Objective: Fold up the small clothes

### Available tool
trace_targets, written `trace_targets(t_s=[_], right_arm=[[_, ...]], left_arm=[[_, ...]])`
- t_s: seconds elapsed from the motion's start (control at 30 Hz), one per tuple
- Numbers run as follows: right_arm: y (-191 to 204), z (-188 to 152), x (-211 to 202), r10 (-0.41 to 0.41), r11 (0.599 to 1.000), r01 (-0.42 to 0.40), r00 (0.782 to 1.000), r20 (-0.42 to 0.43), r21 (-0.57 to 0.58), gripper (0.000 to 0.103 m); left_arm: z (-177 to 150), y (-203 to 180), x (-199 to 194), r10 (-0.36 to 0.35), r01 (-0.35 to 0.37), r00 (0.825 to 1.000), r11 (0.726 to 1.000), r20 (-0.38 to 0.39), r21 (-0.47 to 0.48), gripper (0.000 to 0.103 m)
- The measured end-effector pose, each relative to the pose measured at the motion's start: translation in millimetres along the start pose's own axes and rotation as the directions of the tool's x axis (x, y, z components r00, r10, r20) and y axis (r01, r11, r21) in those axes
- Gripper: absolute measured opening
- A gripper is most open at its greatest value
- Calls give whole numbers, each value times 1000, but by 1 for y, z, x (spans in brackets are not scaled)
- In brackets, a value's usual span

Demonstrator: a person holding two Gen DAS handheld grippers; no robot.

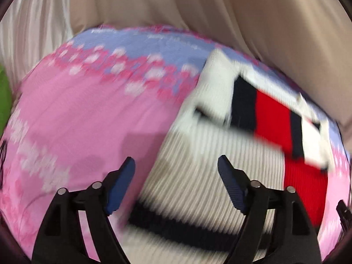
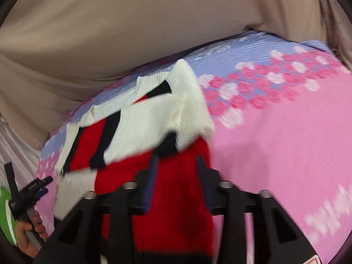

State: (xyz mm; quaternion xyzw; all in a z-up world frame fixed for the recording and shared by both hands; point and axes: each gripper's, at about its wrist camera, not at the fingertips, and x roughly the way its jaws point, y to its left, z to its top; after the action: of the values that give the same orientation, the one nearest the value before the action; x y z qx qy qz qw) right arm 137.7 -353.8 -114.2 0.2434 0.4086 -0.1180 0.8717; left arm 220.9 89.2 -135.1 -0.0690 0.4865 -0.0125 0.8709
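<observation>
The left gripper [image 1: 176, 171] hangs with its blue-padded fingers [image 1: 120, 184] spread wide and nothing between them, poised over the white ribbed panel of a small knit sweater [image 1: 198, 167]. The sweater lies on a pink floral bedspread [image 1: 83, 114], partly doubled over, with white, red and navy blocks showing and a navy band near the bottom of the left view.

To its right, the right gripper [image 2: 176, 160] is clamped on the red part of the sweater [image 2: 176, 198]; the knit bulges between the fingers and runs back towards the camera. Motion blur makes it hard to say whether one layer or two is pinched.

The garment looks light, soft and thoroughly floppy, with a thick ribbed knit that should grip well against the pads but stretch and sag if lifted by one point. It would be best held at a hem or a folded edge, one gripper at each corner, so the panel carries over flat and does not bunch.
</observation>
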Motion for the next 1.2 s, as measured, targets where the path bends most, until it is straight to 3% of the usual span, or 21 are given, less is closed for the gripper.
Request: trace_targets(t_s=[0.13,0.27,0.33,0.37,0.43,0.6,0.67,0.7,0.77,0.8,0.83,0.87,0.97,1.1,1.2], right_arm=[[-15,-82,-52,-26,997,17,992,-122,-78,56],[-27,-163,-85,-13,996,-12,963,-270,-91,56],[-24,-189,-85,0,998,-23,944,-331,-66,57],[-22,-197,-88,7,998,-27,946,-323,-57,57],[-17,-205,-87,60,997,-75,946,-320,-35,59],[-3,-194,-70,112,993,-116,957,-269,4,63],[1,-188,-61,148,989,-142,953,-263,43,63],[3,-184,-58,149,989,-140,954,-261,52,63],[7,-181,-54,157,987,-142,953,-259,75,60],[9,-179,-52,147,988,-130,955,-257,79,45],[11,-177,-52,142,989,-125,956,-255,79,31],[12,-176,-53,140,989,-122,957,-253,83,8],[14,-168,-72,143,987,-125,970,-197,101,7],[10,-164,-113,93,995,-85,986,-136,59,6],[-2,-172,-147,52,998,-47,991,-122,43,6]], left_arm=[[-62,42,-23,-30,25,989,999,-145,-30,77],[-120,68,-42,-51,28,965,995,-258,-95,77],[-137,71,-44,-88,51,952,990,-292,-132,77],[-142,69,-48,-84,50,959,991,-271,-128,77],[-144,63,-49,-118,86,958,988,-261,-132,77],[-135,43,-40,-126,100,968,987,-217,-125,78],[-127,37,-36,-128,103,969,987,-212,-126,71],[-124,35,-34,-120,96,970,988,-212,-122,66],[-121,35,-33,-105,82,970,990,-217,-113,43],[-121,39,-34,-125,97,966,987,-227,-129,14],[-120,45,-35,-162,124,957,978,-242,-167,13],[-119,51,-39,-183,135,954,969,-239,-205,12],[-118,58,-67,-213,174,957,964,-196,-200,12],[-123,58,-104,-281,253,942,954,-183,-161,11],[-140,53,-127,-289,277,935,957,-204,-84,11]])
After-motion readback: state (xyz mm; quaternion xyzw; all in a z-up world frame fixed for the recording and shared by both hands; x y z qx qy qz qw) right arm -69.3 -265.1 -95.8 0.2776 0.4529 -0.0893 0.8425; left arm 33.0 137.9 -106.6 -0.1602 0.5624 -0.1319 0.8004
